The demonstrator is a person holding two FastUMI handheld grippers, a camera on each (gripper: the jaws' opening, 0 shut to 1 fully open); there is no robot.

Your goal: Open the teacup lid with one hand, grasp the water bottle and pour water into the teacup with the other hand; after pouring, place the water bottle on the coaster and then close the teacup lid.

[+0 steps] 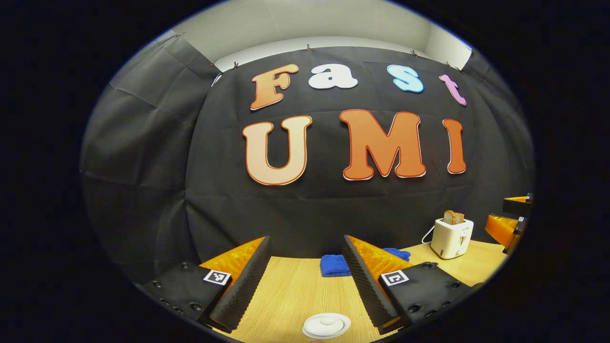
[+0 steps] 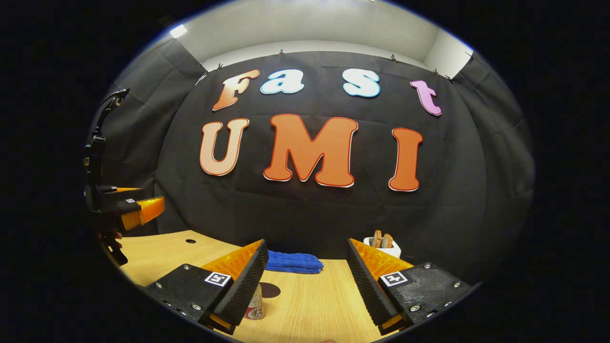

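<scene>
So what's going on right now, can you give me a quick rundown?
Left gripper and right gripper: jaws open, empty, above the table. Teacup lid in place below the left. Bottle by the right, untouched. Nothing in between.

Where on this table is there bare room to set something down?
Bare wood lies between the white lid and the blue cloth, and from the cloth's right end toward the toaster. In the right gripper view it is tighter around the bottle and dark coaster.
</scene>
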